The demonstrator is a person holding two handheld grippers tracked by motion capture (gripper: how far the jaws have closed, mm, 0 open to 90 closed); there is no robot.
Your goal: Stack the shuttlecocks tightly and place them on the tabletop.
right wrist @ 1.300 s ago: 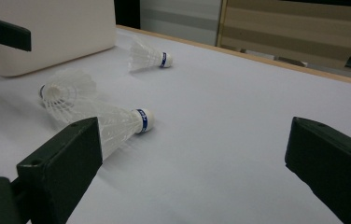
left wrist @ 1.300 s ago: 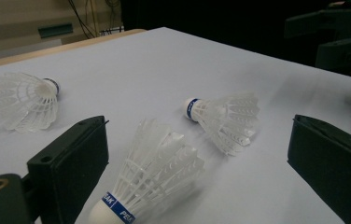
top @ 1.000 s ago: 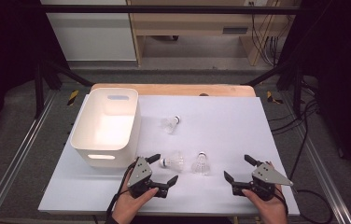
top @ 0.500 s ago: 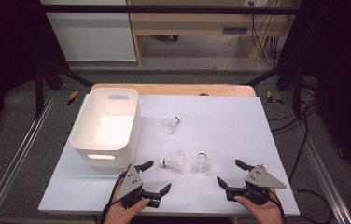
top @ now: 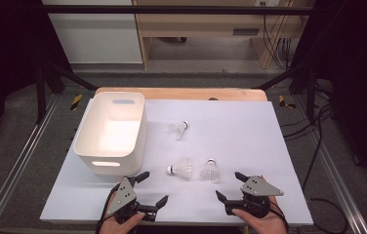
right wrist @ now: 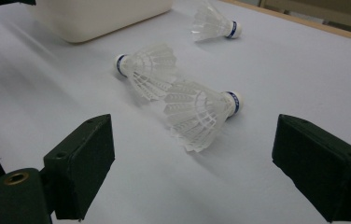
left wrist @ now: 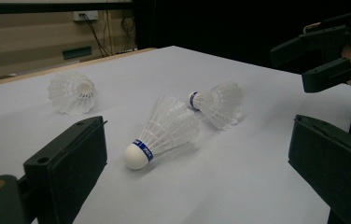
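Three white shuttlecocks lie on the white table sheet (top: 269, 146). One shuttlecock (top: 177, 129) is at mid-table, and two lie side by side nearer the front (top: 180, 169) (top: 211, 170). My left gripper (top: 153, 188) is open at the front edge, left of that pair. In the left gripper view the nearest shuttlecock (left wrist: 164, 130) lies just ahead of the wide-apart jaws, cork toward me. My right gripper (top: 229, 185) is open at the front right. Its jaws have just been closing a little, with nothing between them. A shuttlecock (right wrist: 197, 112) lies just beyond them.
A white plastic bin (top: 108, 131) with handle slots stands on the left half of the sheet, close behind my left gripper. The sheet's right half lies bare. A wooden board edge (top: 181, 92) runs along the back, and metal rails flank the table.
Both grippers have drawn back toward the front edge of the table, away from the two near shuttlecocks. The left went left as well. The shuttlecocks have not moved.
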